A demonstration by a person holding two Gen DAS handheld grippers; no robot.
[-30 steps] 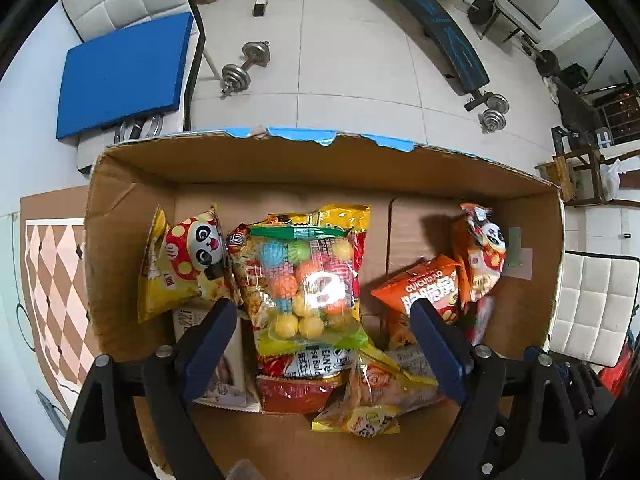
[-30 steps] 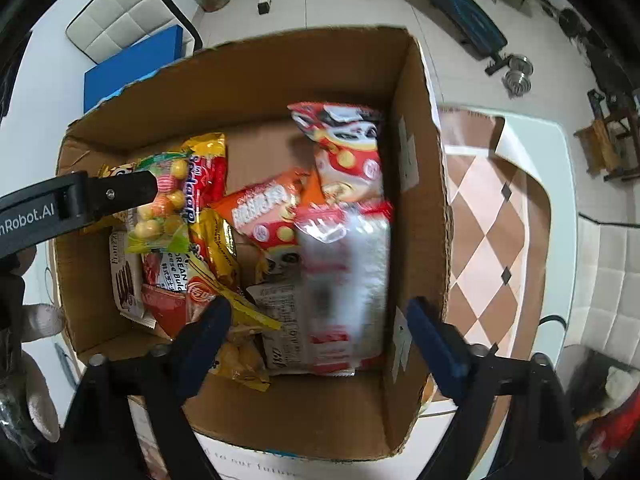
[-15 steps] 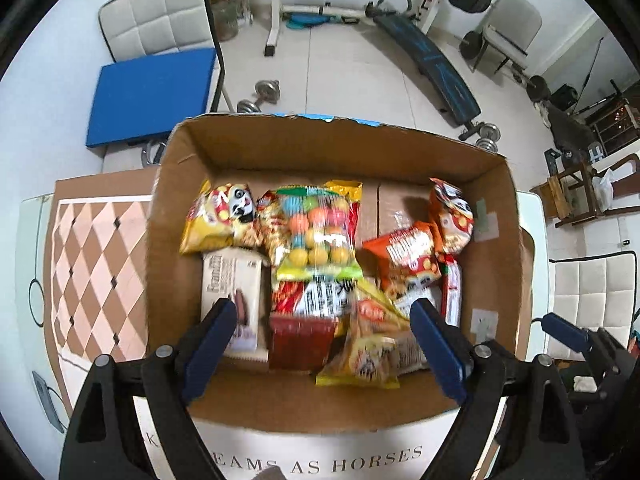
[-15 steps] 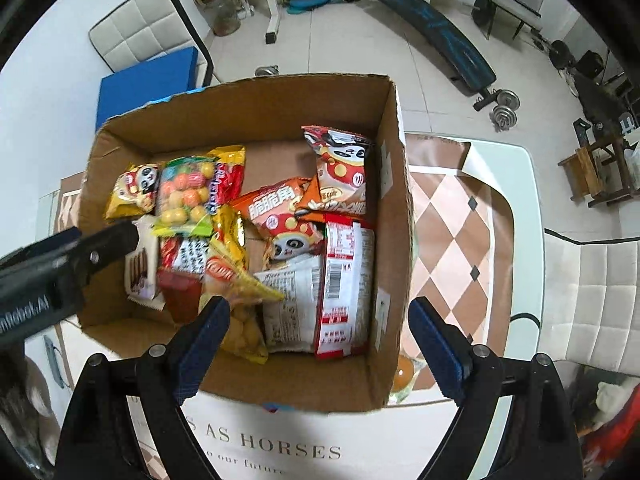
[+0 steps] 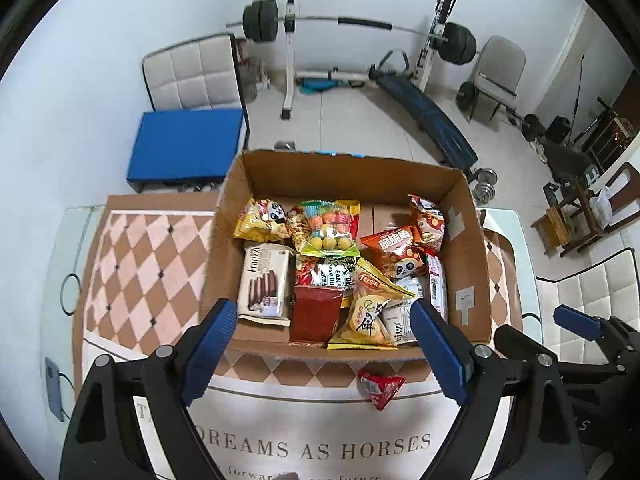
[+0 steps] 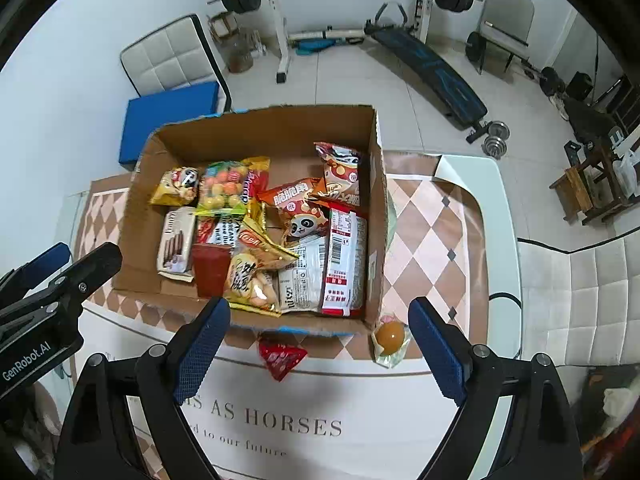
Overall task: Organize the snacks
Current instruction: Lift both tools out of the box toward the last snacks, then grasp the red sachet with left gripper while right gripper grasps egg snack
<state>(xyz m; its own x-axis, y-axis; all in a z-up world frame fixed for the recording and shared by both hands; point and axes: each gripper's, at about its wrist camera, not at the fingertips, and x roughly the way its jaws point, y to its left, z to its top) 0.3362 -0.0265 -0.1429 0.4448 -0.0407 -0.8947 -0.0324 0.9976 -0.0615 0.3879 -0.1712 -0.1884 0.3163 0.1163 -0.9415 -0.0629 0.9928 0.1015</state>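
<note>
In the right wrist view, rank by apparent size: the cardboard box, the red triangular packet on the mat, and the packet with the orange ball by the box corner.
1. cardboard box, by far largest.
2 and 3. red triangular packet and orange-ball packet: too alike to rank.

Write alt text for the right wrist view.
A cardboard box packed with snack packets sits on a checkered mat, seen from above between the open, empty right tongs. A small red packet and a round orange sweet in clear wrap lie outside the box's near wall; the left tongs show at the left edge.
</note>
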